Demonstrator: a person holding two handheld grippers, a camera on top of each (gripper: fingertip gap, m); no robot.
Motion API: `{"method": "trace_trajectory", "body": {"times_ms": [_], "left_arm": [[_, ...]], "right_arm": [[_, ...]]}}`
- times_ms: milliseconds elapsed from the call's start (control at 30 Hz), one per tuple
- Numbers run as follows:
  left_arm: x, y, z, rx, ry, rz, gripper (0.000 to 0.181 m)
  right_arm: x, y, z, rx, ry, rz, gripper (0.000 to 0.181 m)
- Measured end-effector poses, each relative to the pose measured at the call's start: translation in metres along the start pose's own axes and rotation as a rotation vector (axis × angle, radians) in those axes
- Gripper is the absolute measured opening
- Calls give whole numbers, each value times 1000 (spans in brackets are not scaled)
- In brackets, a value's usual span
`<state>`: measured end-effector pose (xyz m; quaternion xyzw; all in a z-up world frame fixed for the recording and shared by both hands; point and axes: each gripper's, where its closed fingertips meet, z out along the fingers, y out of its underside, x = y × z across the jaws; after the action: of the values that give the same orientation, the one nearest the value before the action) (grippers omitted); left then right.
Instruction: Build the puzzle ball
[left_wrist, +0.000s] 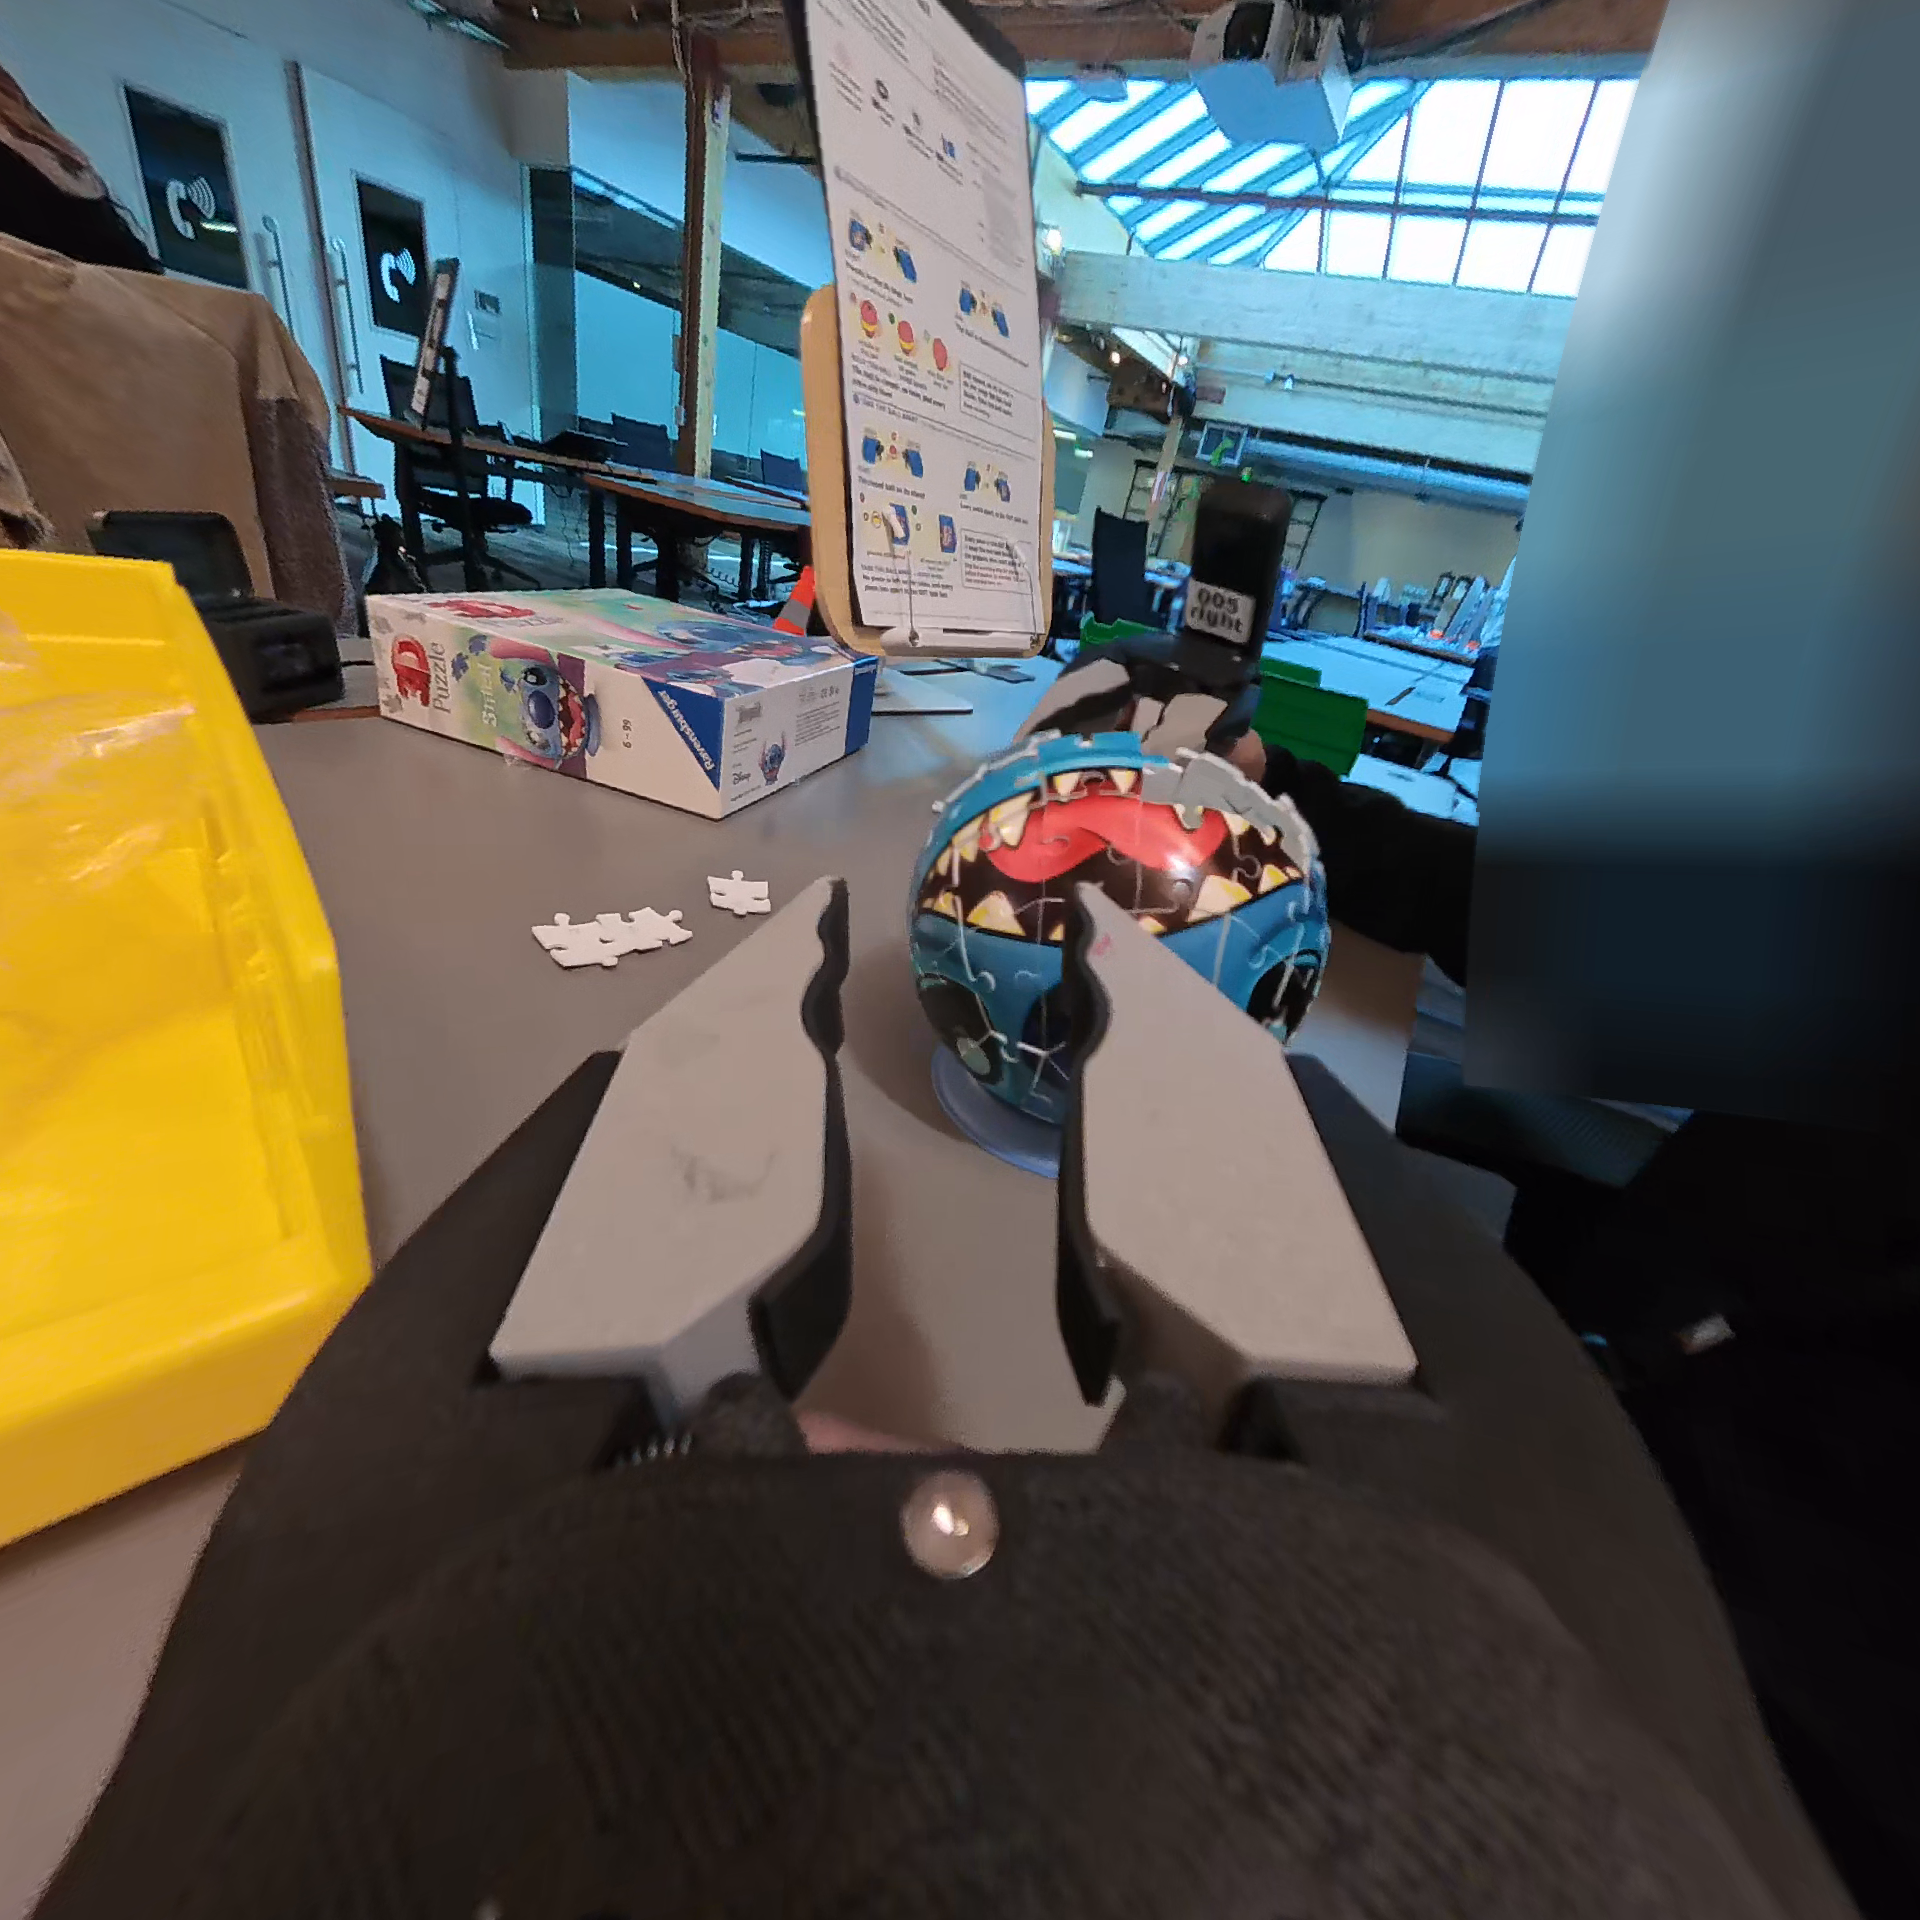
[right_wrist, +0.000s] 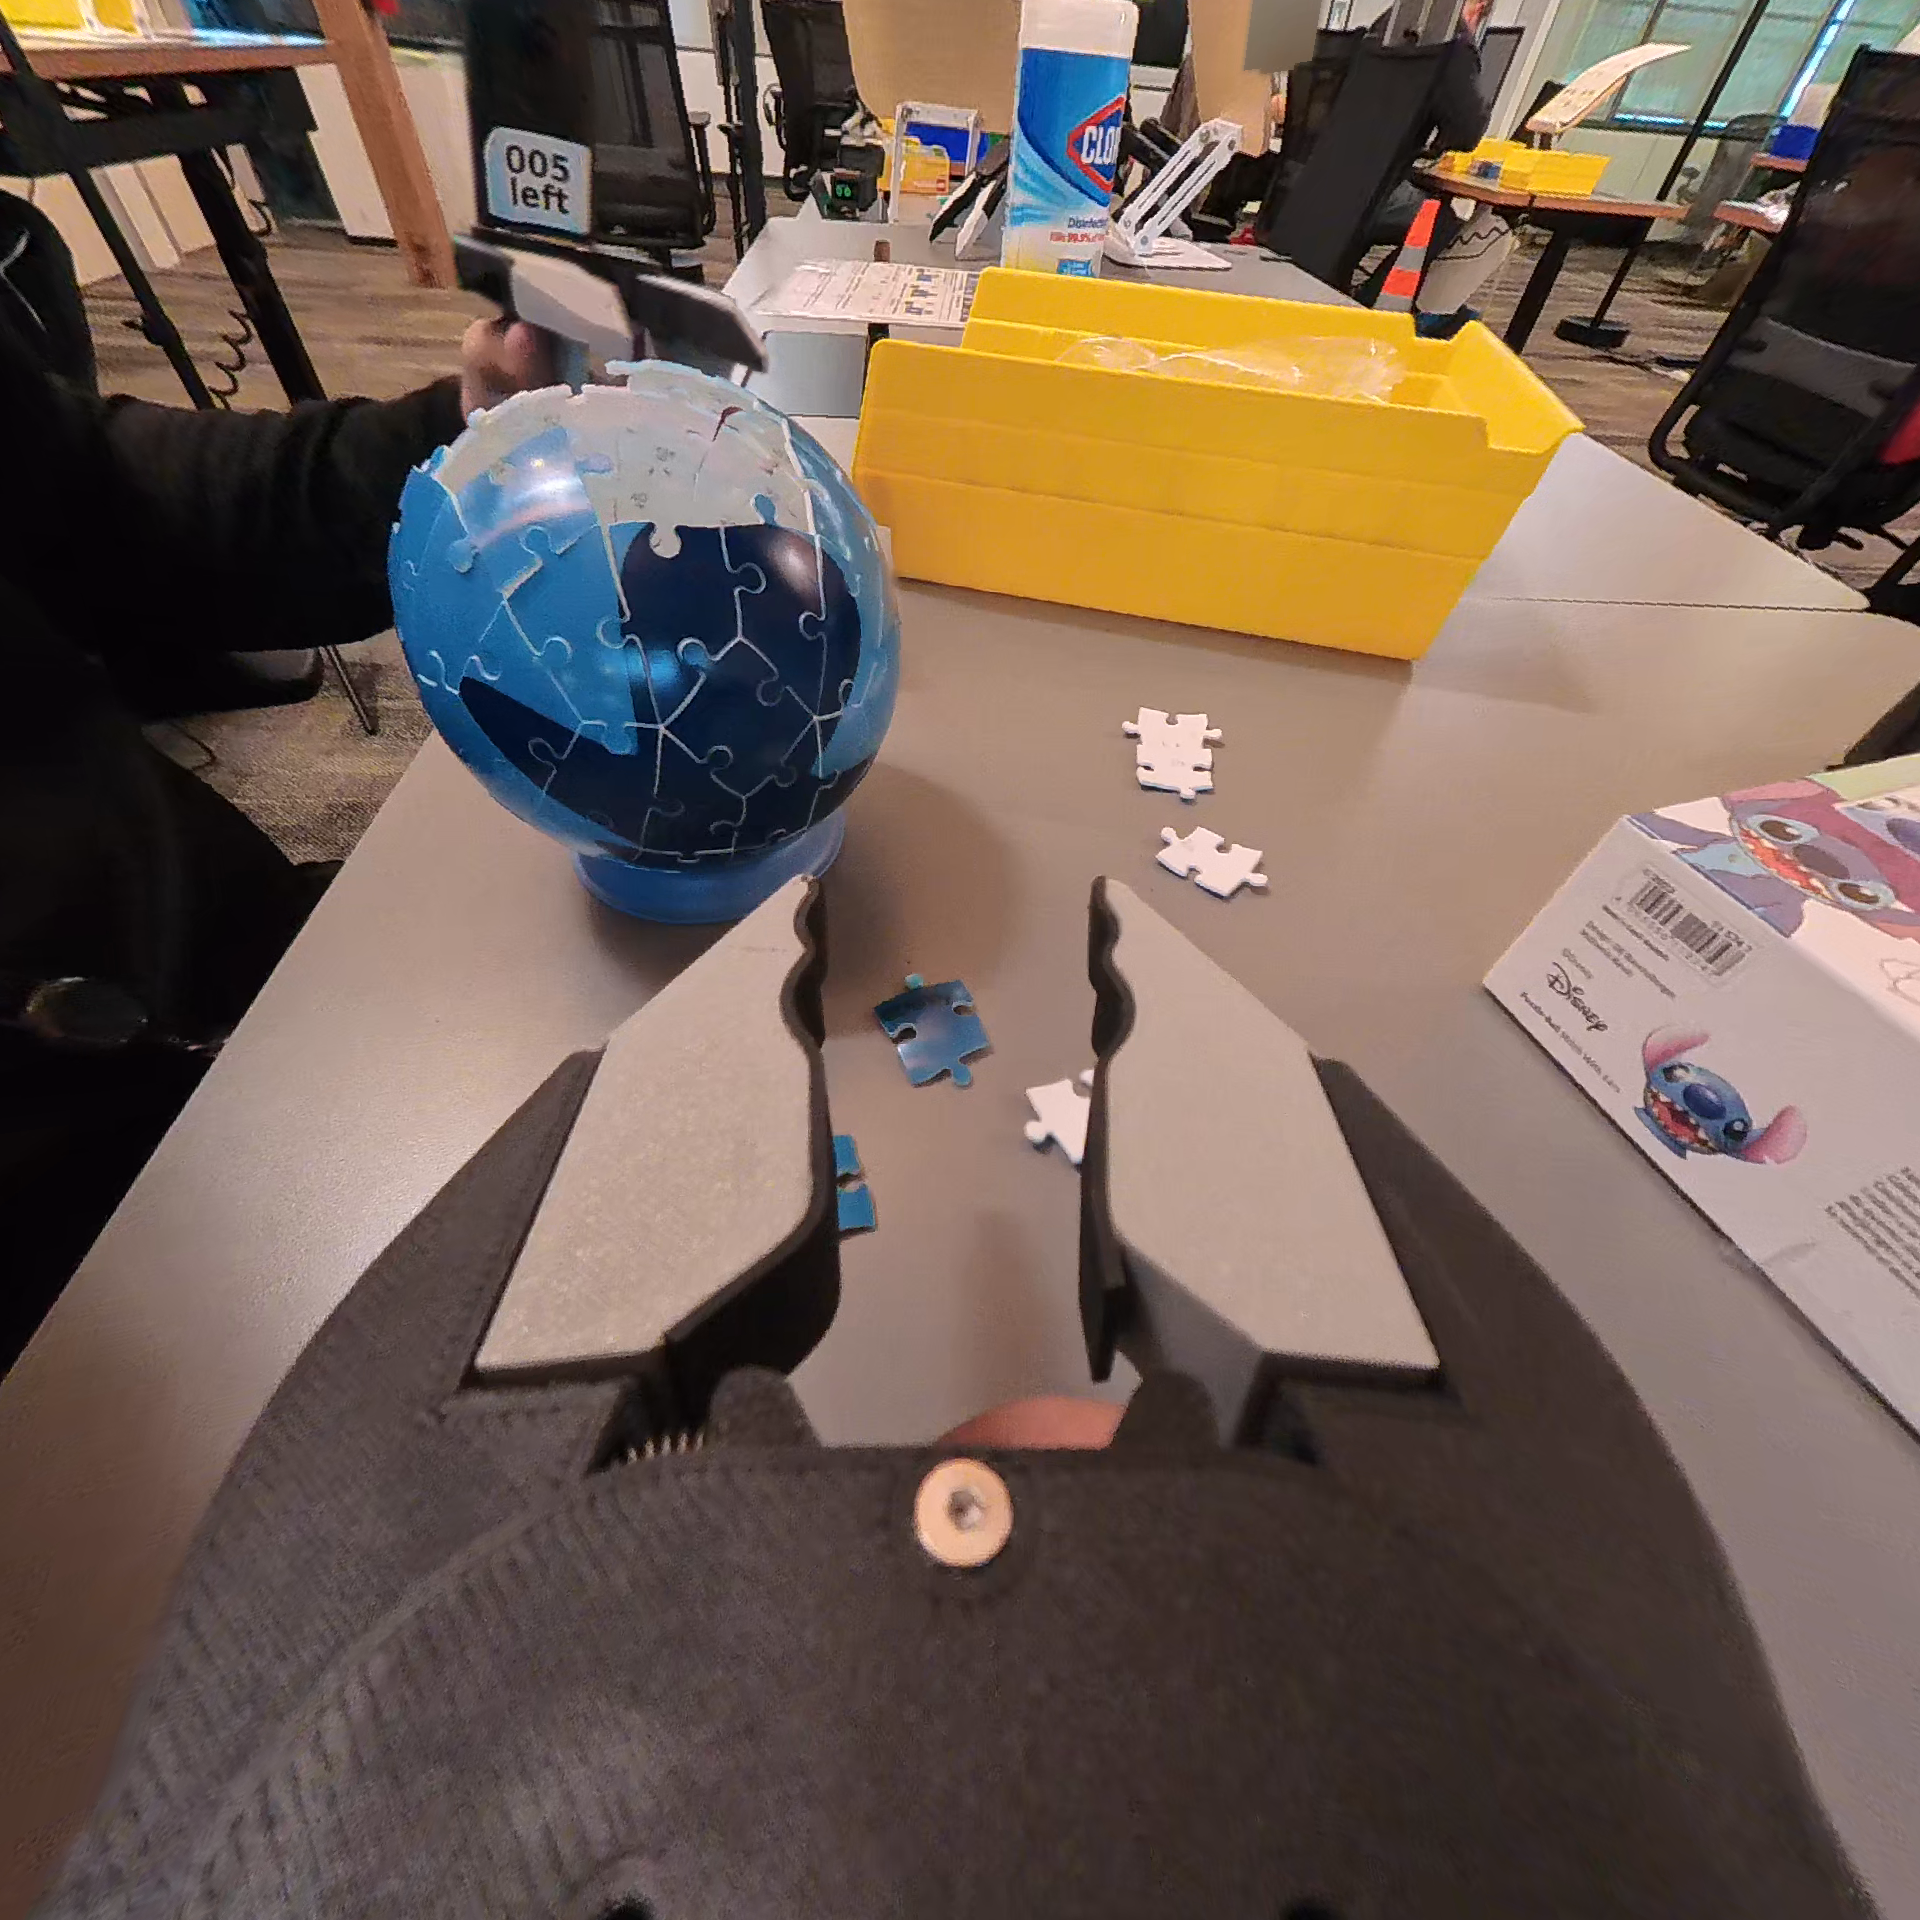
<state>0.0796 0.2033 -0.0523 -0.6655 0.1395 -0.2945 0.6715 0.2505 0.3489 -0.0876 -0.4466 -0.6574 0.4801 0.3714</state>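
Note:
The puzzle ball (left_wrist: 1117, 904) stands on a blue ring stand (right_wrist: 707, 883) on the grey table. It shows a toothed mouth in the left wrist view and dark blue patches in the right wrist view (right_wrist: 644, 644). Its top edge is jagged, with pale pieces. My left gripper (left_wrist: 961, 904) is open and empty, just in front of the ball; it also shows beyond the ball's top (right_wrist: 634, 322). My right gripper (right_wrist: 956, 904) is open and empty above a loose blue piece (right_wrist: 932, 1029); it also shows behind the ball (left_wrist: 1138, 717). A second blue piece (right_wrist: 852, 1184) is partly hidden by a finger.
Loose white pieces (right_wrist: 1174, 748) (right_wrist: 1210, 860) (right_wrist: 1055, 1117) lie on the table (right_wrist: 1351, 935). A yellow bin (right_wrist: 1174, 499) stands behind them, the puzzle box (right_wrist: 1714, 1039) at the right. An instruction sheet on a stand (left_wrist: 935, 343) rises behind the ball. A person's dark sleeve (right_wrist: 208, 499) is left of the ball. My hands' fingertips stand some 25 centimetres from each other. The left gripper is farther from the loose blue piece (right_wrist: 932, 1029), some 25 centimetres, than the right, some 8 centimetres.

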Motion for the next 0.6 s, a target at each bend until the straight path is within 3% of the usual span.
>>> {"method": "trace_trajectory", "body": {"times_ms": [233,600], "left_arm": [[-14,-17,-6,140,3,-92,38],[-5,-17,3,145,-48,95,35]], "right_arm": [[3,9,4,-28,-8,21,47],[22,7,4,10,77,19,44]]}}
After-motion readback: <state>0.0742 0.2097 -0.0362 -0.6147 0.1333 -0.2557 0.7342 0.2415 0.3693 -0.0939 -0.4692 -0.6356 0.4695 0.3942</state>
